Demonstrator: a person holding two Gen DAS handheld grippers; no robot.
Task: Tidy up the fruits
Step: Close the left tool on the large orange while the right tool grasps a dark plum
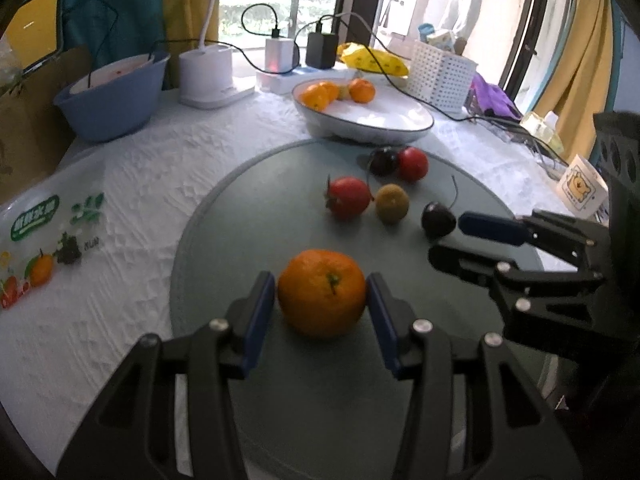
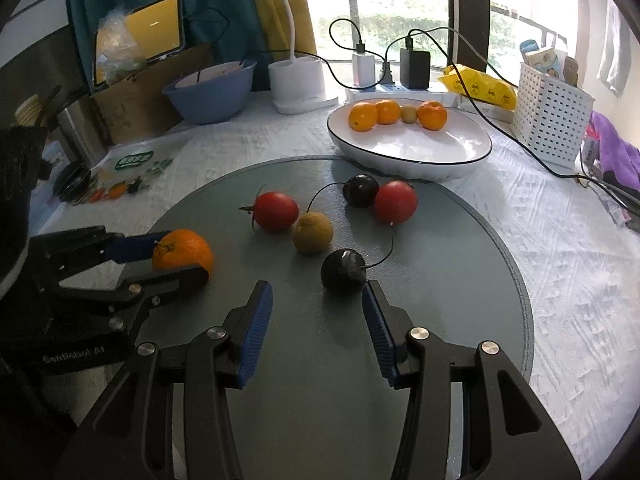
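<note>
I found four fruits already in the white oval plate. My left hand-held gripper clasped the round orange tangerine on the grey round mat; my right hand-held gripper stood open beside the dark cherry. Five others awaited sorting.

The left gripper's near finger hides the lower side of the orange. In the left wrist view the small greenish fruit on the white plate sits half hidden behind oranges. The bag's green label is unreadable.

blue basin, white lamp base, perforated basket, chargers, yellow bag
</note>
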